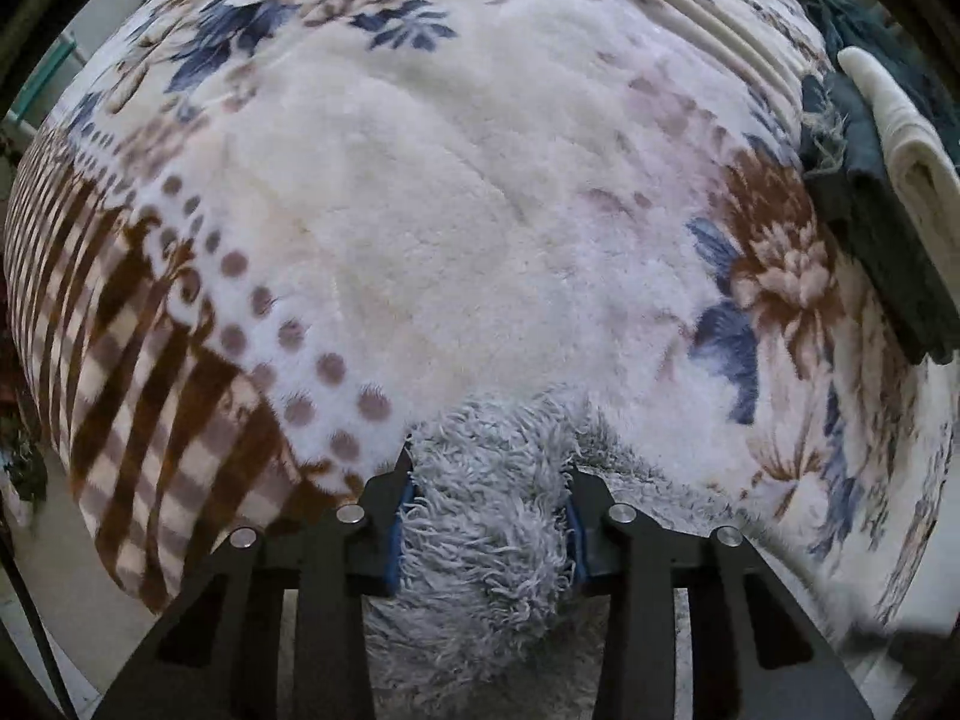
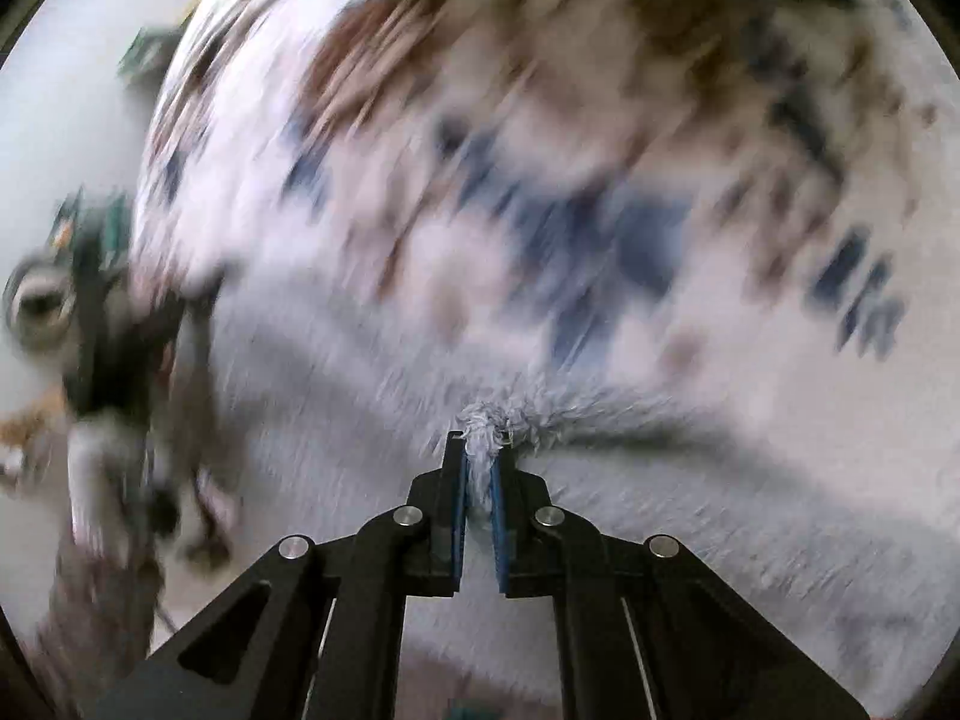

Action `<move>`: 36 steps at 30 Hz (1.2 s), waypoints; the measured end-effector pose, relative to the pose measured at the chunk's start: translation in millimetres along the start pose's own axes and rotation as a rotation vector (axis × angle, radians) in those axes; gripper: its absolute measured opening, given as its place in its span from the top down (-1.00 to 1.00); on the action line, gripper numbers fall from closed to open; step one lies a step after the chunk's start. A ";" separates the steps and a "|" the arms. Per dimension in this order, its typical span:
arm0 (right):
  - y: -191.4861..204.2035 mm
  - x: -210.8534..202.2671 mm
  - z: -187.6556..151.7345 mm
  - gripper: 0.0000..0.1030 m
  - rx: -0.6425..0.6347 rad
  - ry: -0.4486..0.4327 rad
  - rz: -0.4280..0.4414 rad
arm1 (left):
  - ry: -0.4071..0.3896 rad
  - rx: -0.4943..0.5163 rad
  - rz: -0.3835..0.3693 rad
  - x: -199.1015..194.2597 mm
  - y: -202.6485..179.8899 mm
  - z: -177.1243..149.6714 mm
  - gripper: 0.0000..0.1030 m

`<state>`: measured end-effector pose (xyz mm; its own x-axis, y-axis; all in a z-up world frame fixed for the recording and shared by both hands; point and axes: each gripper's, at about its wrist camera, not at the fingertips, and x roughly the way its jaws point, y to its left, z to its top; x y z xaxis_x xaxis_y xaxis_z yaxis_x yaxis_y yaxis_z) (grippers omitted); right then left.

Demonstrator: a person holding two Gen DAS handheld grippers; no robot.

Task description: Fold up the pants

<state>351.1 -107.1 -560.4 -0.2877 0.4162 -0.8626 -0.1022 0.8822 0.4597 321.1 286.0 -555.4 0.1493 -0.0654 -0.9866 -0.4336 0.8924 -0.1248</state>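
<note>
The pants [image 1: 486,516] are shaggy, pale grey-blue fleece. In the left wrist view a thick bunch of them fills the space between the blue pads, and my left gripper [image 1: 489,474] is shut on it, pointing down at the blanket. In the right wrist view, which is smeared by motion, the pants [image 2: 660,480] stretch as a wide pale band across the lower half. My right gripper [image 2: 480,444] is shut on a thin tuft of that fleece, which sticks out past the fingertips. The other gripper [image 2: 102,324] shows blurred at the left of that view.
A fluffy white blanket [image 1: 456,210] with brown and blue flowers and brown checks covers the bed. A stack of folded clothes, dark grey [image 1: 870,210] and cream [image 1: 900,114], lies at its right edge. Pale floor [image 1: 66,552] shows beyond the bed's left edge.
</note>
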 end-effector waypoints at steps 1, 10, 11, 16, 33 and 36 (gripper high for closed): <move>5.0 10.1 -14.9 0.78 -0.023 0.067 0.032 | -0.001 0.007 -0.008 -2.7 -1.0 -1.4 0.31; -49.0 20.5 -35.7 -0.23 0.202 0.142 0.177 | -0.027 0.087 0.029 -10.9 -9.8 -16.6 0.30; -53.1 15.6 -28.0 -0.23 0.227 0.113 0.194 | -0.031 0.096 0.031 -11.5 -10.9 -18.3 0.30; -71.3 -38.3 -0.2 -0.23 0.266 -0.069 0.187 | -0.027 0.089 0.031 -12.6 -17.0 -18.3 0.30; -77.6 -48.7 97.5 0.87 0.107 -0.086 -0.220 | -0.026 0.083 0.028 1.1 -16.3 -6.9 0.33; -84.7 -27.1 107.0 0.84 0.098 -0.043 -0.255 | -0.002 0.070 0.020 8.3 -17.0 0.2 0.32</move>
<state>469.5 -169.5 -598.6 -0.2238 0.1853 -0.9569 -0.0731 0.9758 0.2061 329.9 270.4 -561.4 0.1432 -0.0464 -0.9886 -0.3730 0.9227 -0.0973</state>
